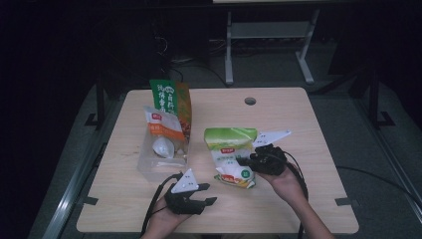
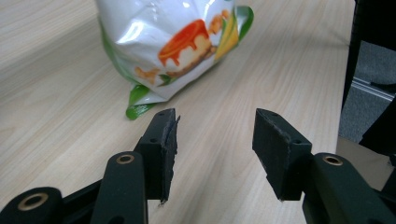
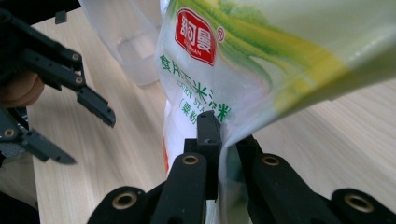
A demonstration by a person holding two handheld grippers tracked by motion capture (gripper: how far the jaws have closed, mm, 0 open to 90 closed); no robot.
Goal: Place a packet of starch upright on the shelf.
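A light wooden table with rounded corners carries the things; a round cable hole sits near its far edge. On its left half stands a clear plastic container with two snack bags upright in it. Near the middle lies a green-and-white starch bag, its bottom resting on the tabletop.

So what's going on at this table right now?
A person is working with a hand-held gripper in each hand at a wooden table. The right hand-held gripper is clamped on a white and green food bag, holding it up by its side. The left hand-held gripper hovers open beside it, with nothing between its jaws. Further left, two more bags stand in a clear plastic container.
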